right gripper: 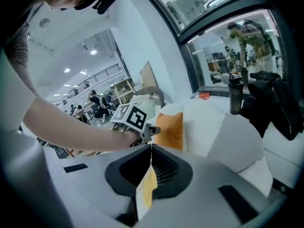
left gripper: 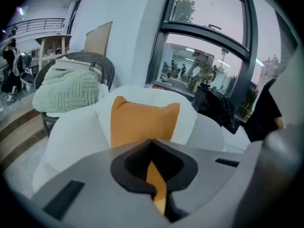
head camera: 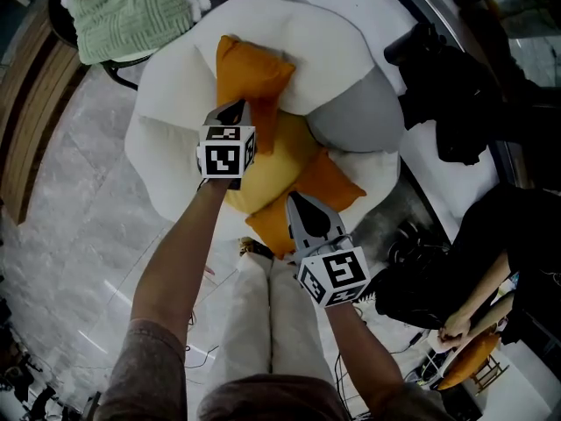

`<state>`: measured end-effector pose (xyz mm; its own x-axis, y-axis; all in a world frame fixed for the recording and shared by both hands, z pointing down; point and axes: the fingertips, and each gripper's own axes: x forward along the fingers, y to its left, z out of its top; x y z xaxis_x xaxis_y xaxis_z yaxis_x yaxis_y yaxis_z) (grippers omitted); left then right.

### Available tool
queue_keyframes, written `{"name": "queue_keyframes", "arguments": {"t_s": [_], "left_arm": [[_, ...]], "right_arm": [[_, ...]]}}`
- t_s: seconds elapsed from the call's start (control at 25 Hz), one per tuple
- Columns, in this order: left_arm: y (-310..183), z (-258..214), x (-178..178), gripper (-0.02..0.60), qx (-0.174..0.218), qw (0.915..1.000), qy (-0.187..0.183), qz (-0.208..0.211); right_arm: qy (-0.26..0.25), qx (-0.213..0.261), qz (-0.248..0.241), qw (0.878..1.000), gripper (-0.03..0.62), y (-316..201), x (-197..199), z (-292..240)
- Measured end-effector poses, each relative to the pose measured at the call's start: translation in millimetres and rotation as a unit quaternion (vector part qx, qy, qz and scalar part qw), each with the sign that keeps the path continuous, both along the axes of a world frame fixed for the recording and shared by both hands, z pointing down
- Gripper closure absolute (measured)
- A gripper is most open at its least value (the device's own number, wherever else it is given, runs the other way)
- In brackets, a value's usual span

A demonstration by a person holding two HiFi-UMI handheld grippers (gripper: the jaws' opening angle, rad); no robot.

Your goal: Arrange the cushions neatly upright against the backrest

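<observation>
**One cushion up, two still flat on the seat**

We see the orange cushion [head camera: 254, 73] already standing against the white backrest [head camera: 302, 33], its long axis running up the rest. Our left claw [head camera: 237, 106] sits at its lower edge. The jaws are closed, with a thin strip of orange fabric caught between them, so we read this as a pinch on that cushion.

The yellow cushion [head camera: 272, 169] lies flat in the middle of the seat, between our two hands and just below the upright one. Our right claw [head camera: 293, 197] rests on its near edge. Its jaws are also together, and a sliver of yellow shows in the seam, which looks to us like a light grip on the cloth. The front cushion [head camera: 331, 185] lies flat too, partly under the yellow one and nearest our body. A grey cushion [head camera: 359, 117] fills the right side of the backrest.

What matters next, we judge, is that the backrest lies straight ahead of the right claw. The free slot is between the orange and grey cushions. The right hand is nearer both flat cushions, so lifting the yellow one forward and tipping it upright looks like its job.
</observation>
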<state>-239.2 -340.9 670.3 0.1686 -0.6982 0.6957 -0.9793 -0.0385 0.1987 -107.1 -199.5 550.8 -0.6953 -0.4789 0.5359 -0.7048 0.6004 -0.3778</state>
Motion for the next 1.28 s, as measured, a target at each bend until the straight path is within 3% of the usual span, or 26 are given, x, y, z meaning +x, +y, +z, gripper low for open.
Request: {"name": "queue_keyframes", "arguments": {"t_s": [0.4,0.56,0.8,1.04,1.28], "left_arm": [[16,-17,27,0.578,0.000,0.9998,0.007,0.017],[28,-18,64,0.570,0.001,0.9979,0.022,0.061],[47,-10,140,0.465,-0.013,0.9905,0.049,0.127],[71,-2,209,0.460,-0.023,0.9804,0.058,0.187],[100,31,242,0.443,-0.056,0.9712,0.060,0.224]], "right_arm": [[0.002,0.012,0.018,1.000,0.575,8,30,-26],[0.007,0.015,0.038,0.999,0.576,13,55,-30],[0.012,0.017,0.077,0.997,0.575,24,99,-32],[0.016,0.017,0.112,0.993,0.575,36,140,-33],[0.015,0.011,0.139,0.990,0.574,46,166,-22]]}}
